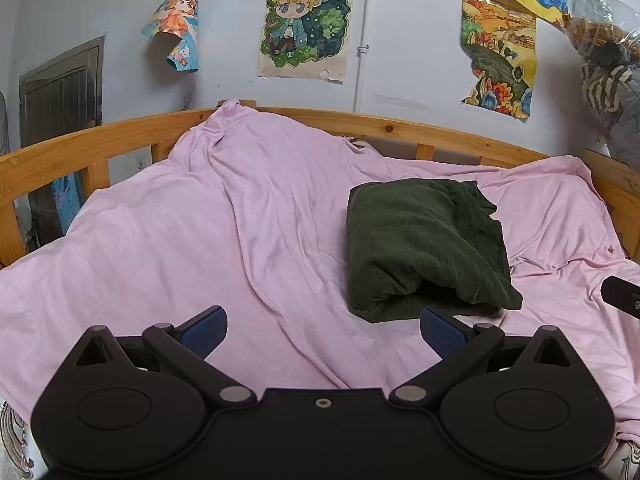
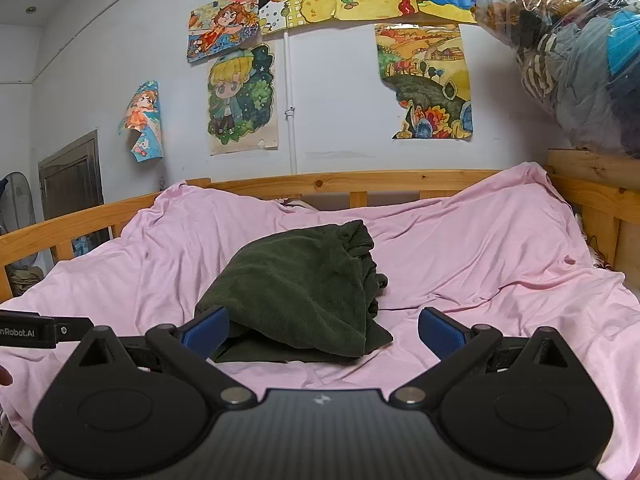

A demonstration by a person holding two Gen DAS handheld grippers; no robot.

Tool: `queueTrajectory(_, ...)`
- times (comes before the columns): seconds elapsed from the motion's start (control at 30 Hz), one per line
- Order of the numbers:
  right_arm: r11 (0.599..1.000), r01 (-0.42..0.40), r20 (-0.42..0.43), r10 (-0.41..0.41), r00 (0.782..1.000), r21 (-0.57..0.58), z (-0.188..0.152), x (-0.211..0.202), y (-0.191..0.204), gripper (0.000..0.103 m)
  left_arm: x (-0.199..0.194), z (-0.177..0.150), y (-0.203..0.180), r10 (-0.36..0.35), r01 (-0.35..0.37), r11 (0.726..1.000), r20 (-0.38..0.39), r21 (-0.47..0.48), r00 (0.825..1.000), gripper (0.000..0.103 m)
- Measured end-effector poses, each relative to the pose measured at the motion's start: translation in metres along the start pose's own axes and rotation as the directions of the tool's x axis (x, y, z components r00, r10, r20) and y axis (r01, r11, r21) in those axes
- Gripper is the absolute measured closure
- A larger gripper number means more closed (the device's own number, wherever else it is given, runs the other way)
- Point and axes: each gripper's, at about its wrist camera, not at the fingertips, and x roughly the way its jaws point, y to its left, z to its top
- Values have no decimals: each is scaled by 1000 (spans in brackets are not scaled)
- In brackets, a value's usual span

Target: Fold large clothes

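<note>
A dark green garment [image 1: 424, 244] lies folded into a thick bundle on the pink sheet [image 1: 180, 240], right of centre in the left wrist view. It also shows in the right wrist view [image 2: 296, 284], at centre. My left gripper [image 1: 322, 334] is open and empty, just short of the bundle's near left corner. My right gripper [image 2: 322, 334] is open and empty, its left blue pad [image 2: 206, 334] close to the bundle's near edge. Part of the left gripper's body [image 2: 40, 332] shows at the left of the right wrist view.
A wooden bed rail [image 1: 100, 140] runs along the far side and both ends of the bed. A clear plastic bag of clothes [image 2: 568, 60] hangs over the right corner. Drawings [image 2: 240, 100] hang on the wall. The sheet [image 2: 480, 264] is wrinkled around the bundle.
</note>
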Motion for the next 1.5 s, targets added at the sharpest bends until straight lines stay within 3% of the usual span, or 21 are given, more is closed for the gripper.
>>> queueTrajectory(1.2, 1000, -3, -2, 3, 1000, -3, 0, 0, -3, 0, 1, 0, 3, 2, -2, 1000, -3, -6, 1000, 1)
queueTrajectory(1.5, 1000, -2, -3, 2, 1000, -5, -1, 0, -5, 0, 1, 0, 0, 107, -108, 993, 20, 53, 994, 1)
